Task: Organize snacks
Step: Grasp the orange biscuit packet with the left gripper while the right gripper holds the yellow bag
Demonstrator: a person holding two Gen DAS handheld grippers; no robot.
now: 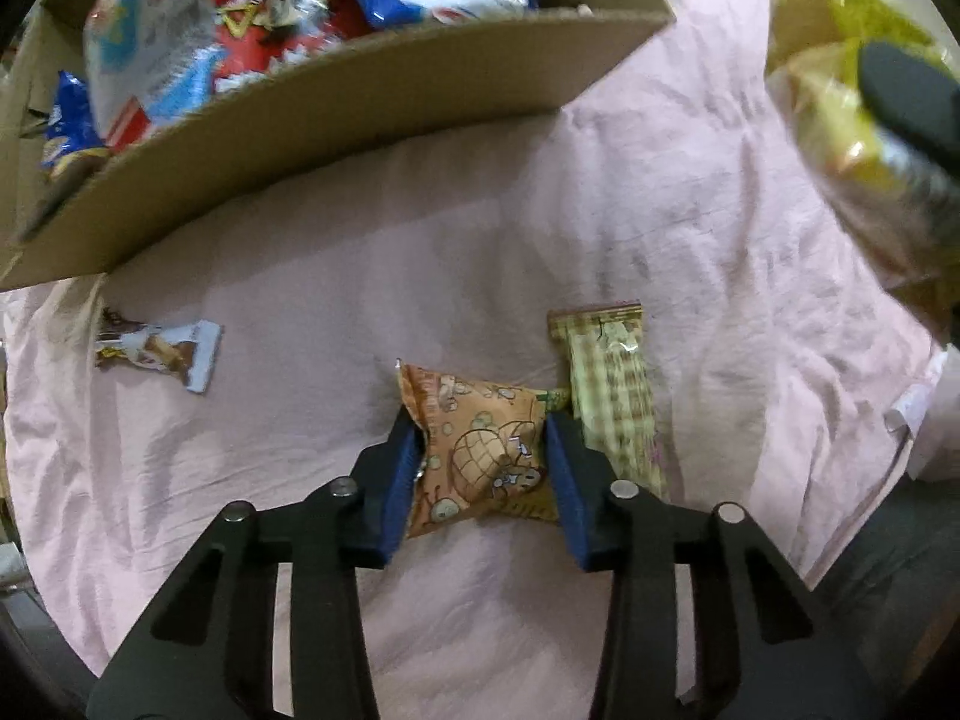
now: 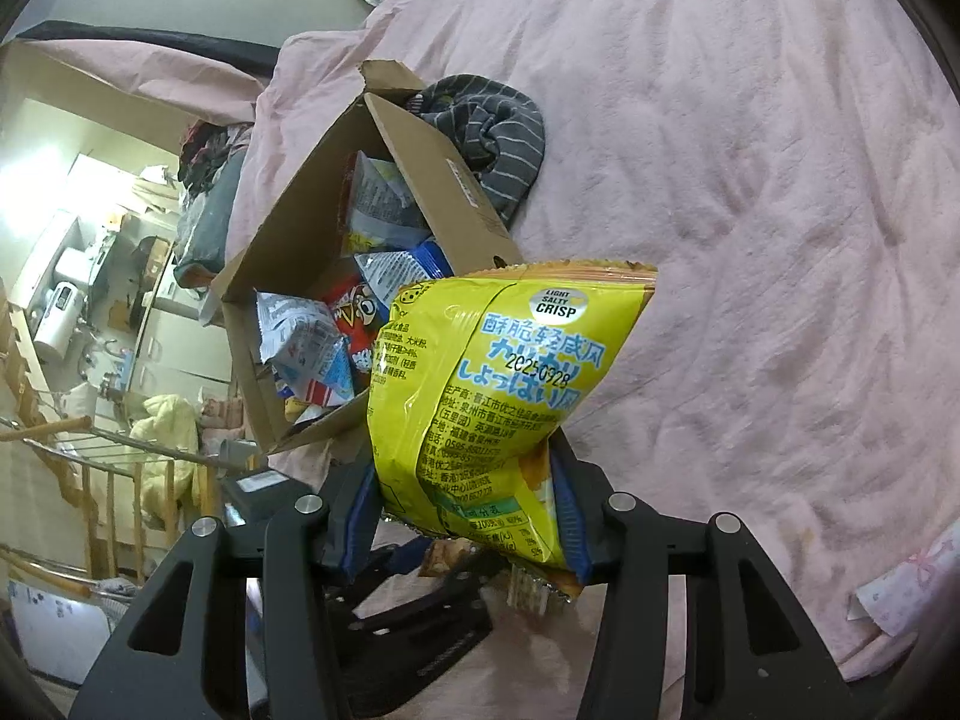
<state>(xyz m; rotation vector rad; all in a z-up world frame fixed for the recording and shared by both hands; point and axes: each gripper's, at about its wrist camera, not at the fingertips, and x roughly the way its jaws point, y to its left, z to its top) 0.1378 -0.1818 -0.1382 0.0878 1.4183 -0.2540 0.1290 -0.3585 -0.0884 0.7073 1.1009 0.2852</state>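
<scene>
My left gripper (image 1: 483, 468) points down at the pink bedsheet (image 1: 420, 252), its blue pads pressed on both sides of an orange snack packet (image 1: 474, 420) lying there; it is shut on it. A beige checked packet (image 1: 612, 384) lies just right of it, touching its corner. A white-and-brown bar (image 1: 159, 354) lies further left. My right gripper (image 2: 468, 510) is shut on the lower end of a yellow crisp bag (image 2: 504, 384), held up in the air beside the cardboard box (image 2: 420, 156). That bag (image 1: 840, 120) also shows at the right edge of the left wrist view.
The open cardboard box (image 1: 336, 120) holds several snack bags in blue, white and red. A grey striped garment (image 2: 492, 132) lies behind the box. The bed's left edge drops to a cluttered room with a wooden rail (image 2: 90, 438).
</scene>
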